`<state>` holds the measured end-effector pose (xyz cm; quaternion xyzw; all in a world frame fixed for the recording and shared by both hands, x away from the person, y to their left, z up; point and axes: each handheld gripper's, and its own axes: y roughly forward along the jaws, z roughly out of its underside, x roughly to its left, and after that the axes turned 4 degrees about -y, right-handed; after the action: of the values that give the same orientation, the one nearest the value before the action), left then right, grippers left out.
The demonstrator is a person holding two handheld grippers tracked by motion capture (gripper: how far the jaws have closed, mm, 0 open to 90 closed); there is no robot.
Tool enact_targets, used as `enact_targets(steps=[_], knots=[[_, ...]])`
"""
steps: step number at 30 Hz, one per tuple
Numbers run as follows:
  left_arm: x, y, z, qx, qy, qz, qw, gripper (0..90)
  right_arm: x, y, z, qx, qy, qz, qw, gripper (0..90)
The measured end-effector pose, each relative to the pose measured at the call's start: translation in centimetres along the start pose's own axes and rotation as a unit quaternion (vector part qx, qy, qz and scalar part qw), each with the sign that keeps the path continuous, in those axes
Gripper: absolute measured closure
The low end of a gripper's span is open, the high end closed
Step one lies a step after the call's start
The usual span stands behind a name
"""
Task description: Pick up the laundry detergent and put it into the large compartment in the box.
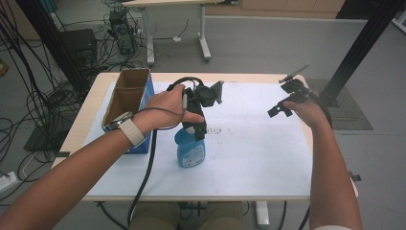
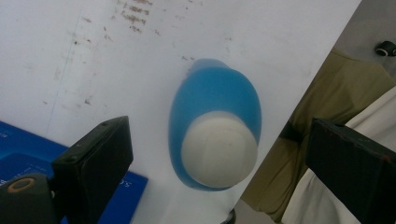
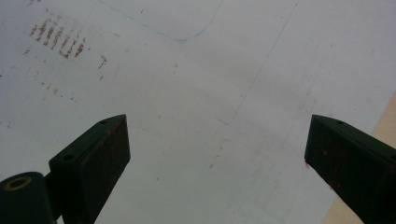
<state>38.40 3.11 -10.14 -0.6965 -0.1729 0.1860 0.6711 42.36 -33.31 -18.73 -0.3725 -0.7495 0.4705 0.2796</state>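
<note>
A: Where does the blue bottle sit?

B: It stands upright on the white sheet that covers the bench, toward the person's near-left part of it. In the left gripper view you look straight down on it: a rounded white cap with the blue body spreading out behind.

A: And the left tongs?

B: They hang right over the bottle, pointing down. The jaws are spread wide, one on each side of the cap and clear of it; nothing is pinched. The left hand grips the tool from above, with a watch on the wrist, and a black cable trails off the near edge of the bench.

A: What lies beside the bottle?

B: A blue cardboard box, top flaps open, just to its left and close to it. Its blue side shows in the corner of the left gripper view.

A: The right tongs?

B: Well apart, held above the far-right part of the sheet by the right hand. Their jaws are spread too and hold nothing. Under them the sheet is bare apart from faint pen lines and some brownish marks; a strip of the wooden bench edge shows at the side.
</note>
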Motion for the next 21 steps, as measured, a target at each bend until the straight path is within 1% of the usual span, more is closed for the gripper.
enact_targets(steps=[1, 2, 4, 5, 11, 12, 17, 21], knots=[[0.05, 0.02, -0.03, 0.001, 0.0, -0.001, 1.0, 8.1, 0.0, 0.0, 0.0, 0.0, 0.0, 0.0, 1.0, 6.7], [0.14, 0.18, 0.13, -0.002, -0.004, 0.001, 1.0, 8.1, -0.02, 0.03, -0.02, 0.001, 0.001, 0.0, 1.0, 6.7], [0.27, 0.26, 0.02, 0.002, -0.003, 0.003, 1.0, 8.4, -0.02, 0.06, -0.03, 0.0, 0.0, 0.0, 1.0, 6.7], [0.28, 0.34, 0.13, -0.001, -0.005, 0.004, 1.0, 8.4, -0.01, 0.08, -0.04, 0.0, 0.0, 0.001, 1.0, 6.7], [0.42, 0.41, 0.07, 0.003, -0.002, 0.004, 1.0, 8.4, -0.02, 0.14, -0.09, 0.002, -0.001, 0.001, 1.0, 6.7], [0.43, 0.39, 0.19, 0.0, -0.005, 0.005, 1.0, 8.4, -0.02, 0.14, -0.09, 0.002, -0.001, 0.001, 1.0, 6.7], [0.43, 0.41, 0.2, 0.002, -0.002, 0.004, 1.0, 8.4, -0.02, 0.07, -0.04, 0.001, 0.0, 0.001, 1.0, 6.7], [0.49, 0.36, 0.38, -0.002, -0.003, 0.005, 1.0, 8.5, -0.05, -0.04, 0.03, 0.0, 0.002, 0.002, 1.0, 6.7]])
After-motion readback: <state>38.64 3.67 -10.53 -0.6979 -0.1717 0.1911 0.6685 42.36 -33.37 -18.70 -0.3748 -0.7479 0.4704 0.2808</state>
